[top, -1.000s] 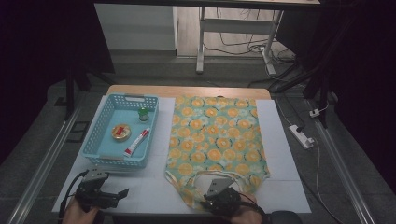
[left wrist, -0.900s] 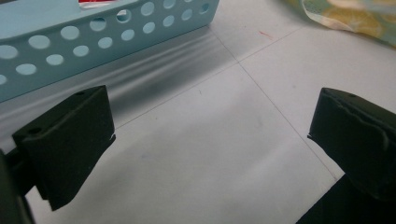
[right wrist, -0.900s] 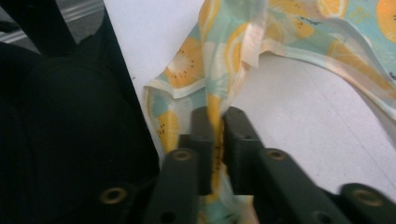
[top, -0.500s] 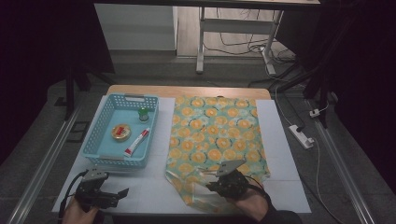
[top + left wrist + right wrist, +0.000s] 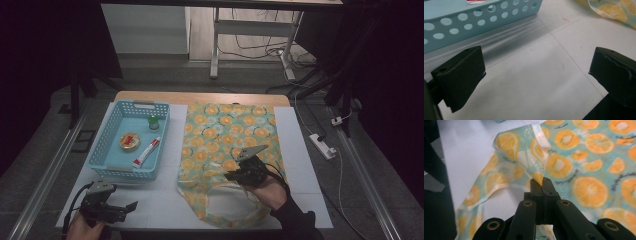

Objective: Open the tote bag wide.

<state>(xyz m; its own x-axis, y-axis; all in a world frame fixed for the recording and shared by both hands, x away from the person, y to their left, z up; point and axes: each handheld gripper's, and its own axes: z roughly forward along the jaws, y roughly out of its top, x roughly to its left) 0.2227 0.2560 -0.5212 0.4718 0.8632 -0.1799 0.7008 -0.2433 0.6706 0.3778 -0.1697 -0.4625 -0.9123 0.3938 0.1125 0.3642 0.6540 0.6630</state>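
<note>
- Grippers first, nearest to me: my left gripper sits low at the near left of the white table, jaws spread wide with bare tabletop between them.
- Just beyond it, in the left gripper view, I see the perforated wall of the blue basket and a corner of the orange-print fabric at top right.
- My right gripper has its jaws pinched tight on a fold of the orange-print bag; they have just been closing, with the cloth between them, and the pinched edge stands up in a peak.
- From the high view, that gripper is over the bag's near half, right of centre, and the bag's handle loop lies at the near table edge.
- Further out, the bag lies flat toward the table's far side.
- Left of it, the basket holds a red-and-white tube, a round tin and a small green-capped bottle.
</note>
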